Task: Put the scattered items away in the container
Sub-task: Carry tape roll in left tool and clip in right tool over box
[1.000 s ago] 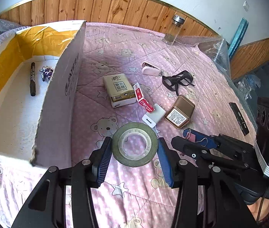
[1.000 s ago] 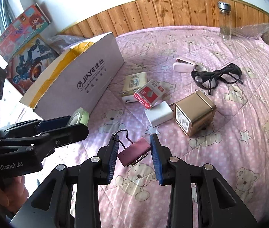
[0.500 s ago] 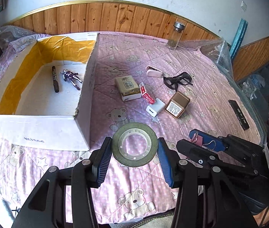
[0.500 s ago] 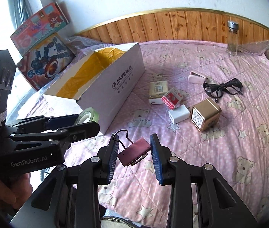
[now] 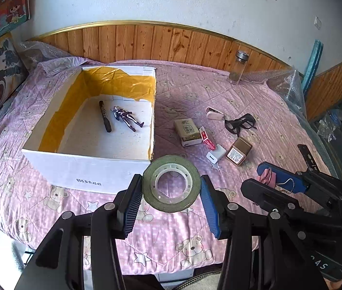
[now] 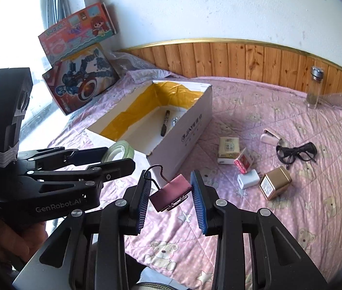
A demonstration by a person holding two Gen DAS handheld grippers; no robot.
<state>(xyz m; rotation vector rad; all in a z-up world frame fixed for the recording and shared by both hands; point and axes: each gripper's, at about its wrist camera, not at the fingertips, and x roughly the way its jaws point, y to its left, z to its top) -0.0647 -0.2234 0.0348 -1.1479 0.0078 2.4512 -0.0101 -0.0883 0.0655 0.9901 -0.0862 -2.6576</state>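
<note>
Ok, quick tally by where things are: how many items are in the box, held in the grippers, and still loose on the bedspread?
In the box: 2, marker and toy figure
Held: 2, tape roll in left gripper, binder clip in right gripper
Loose near the box: 6, tan box, red pack, white charger, gold tin, pink case, glasses
Total: 10

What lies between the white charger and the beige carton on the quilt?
In the left wrist view, a small red box lies between the white charger and the beige carton, leaning against the carton.
</note>
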